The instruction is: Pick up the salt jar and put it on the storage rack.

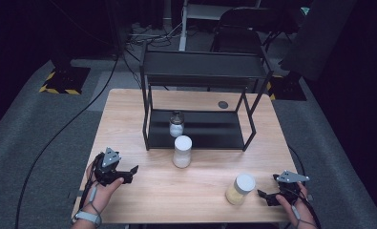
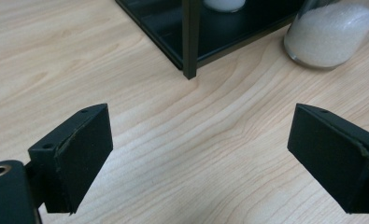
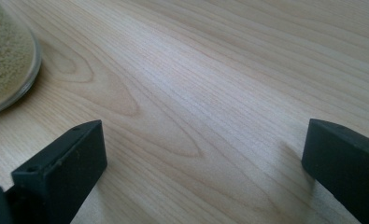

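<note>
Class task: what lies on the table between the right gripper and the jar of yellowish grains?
Nothing: in the high view only bare table separates right gripper and jar.

Wooden table (image 1: 129,109); black rack (image 1: 200,90), white-filled jar (image 1: 182,151), yellowish jar (image 1: 240,189), perhaps a small disc (image 1: 223,104)

Small jar (image 1: 176,124) on shelf (image 1: 195,138); two jars (image 1: 182,151) before it.

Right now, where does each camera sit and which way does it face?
High view: above the person's side, looking forward and down at the table, rack and three jars; both hands with grippers show.
Left gripper view: rides the left gripper, open, facing the rack leg and white jar.
Right gripper view: rides the right gripper, open, yellow jar at left.
Shared: the table and jars.
</note>
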Tool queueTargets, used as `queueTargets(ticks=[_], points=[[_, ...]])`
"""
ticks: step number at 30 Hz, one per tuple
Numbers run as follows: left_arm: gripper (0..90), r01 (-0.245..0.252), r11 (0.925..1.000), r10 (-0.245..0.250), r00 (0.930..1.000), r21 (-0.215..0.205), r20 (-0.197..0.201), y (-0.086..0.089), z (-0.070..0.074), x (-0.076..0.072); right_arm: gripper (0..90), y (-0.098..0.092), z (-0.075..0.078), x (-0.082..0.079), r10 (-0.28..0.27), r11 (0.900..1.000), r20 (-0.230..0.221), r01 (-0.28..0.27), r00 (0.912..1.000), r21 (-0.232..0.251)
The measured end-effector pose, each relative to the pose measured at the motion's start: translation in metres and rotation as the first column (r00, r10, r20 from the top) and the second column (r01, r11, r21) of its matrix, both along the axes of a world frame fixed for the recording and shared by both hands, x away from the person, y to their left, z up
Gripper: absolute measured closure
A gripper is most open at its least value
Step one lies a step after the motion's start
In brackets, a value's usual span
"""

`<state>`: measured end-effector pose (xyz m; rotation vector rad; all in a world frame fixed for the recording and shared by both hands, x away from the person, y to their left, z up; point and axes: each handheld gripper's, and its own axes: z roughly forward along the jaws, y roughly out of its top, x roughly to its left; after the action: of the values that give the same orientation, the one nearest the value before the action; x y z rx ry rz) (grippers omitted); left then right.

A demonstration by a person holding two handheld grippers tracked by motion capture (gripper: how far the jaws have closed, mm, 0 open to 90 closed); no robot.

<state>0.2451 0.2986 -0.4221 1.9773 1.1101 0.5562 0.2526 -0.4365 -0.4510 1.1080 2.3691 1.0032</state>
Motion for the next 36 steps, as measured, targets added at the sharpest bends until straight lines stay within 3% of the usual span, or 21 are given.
queueTargets(ticks=[20, 26, 31, 33, 36], points=[[6.7, -0.055, 0.9984, 0.056, 0.9965, 0.010, -0.062, 0.003, -0.025, 0.000, 0.2, 0.000, 0.000, 0.000, 0.000, 1.000, 0.000, 0.000, 1.0000, 0.000], [6.6, -0.077, 0.9968, 0.079, 0.9927, 0.019, -0.091, 0.002, -0.031, 0.000, 0.2, 0.000, 0.000, 0.000, 0.000, 1.000, 0.000, 0.000, 1.0000, 0.000], [6.6, -0.096, 0.9945, 0.100, 0.9877, 0.042, -0.120, -0.001, -0.029, 0.002, 0.2, 0.000, 0.000, 0.000, 0.000, 1.000, 0.000, 0.000, 1.0000, 0.000], [5.6, -0.104, 0.9921, 0.113, 0.9836, 0.071, -0.141, -0.006, -0.027, 0.005, 0.2, 0.000, 0.000, 0.000, 0.000, 1.000, 0.000, 0.000, 1.0000, 0.000], [3.8, -0.112, 0.9911, 0.121, 0.9822, 0.072, -0.143, -0.007, -0.027, 0.005, 0.2, 0.000, 0.000, 0.000, 0.000, 1.000, 0.000, 0.000, 1.0000, 0.000]])
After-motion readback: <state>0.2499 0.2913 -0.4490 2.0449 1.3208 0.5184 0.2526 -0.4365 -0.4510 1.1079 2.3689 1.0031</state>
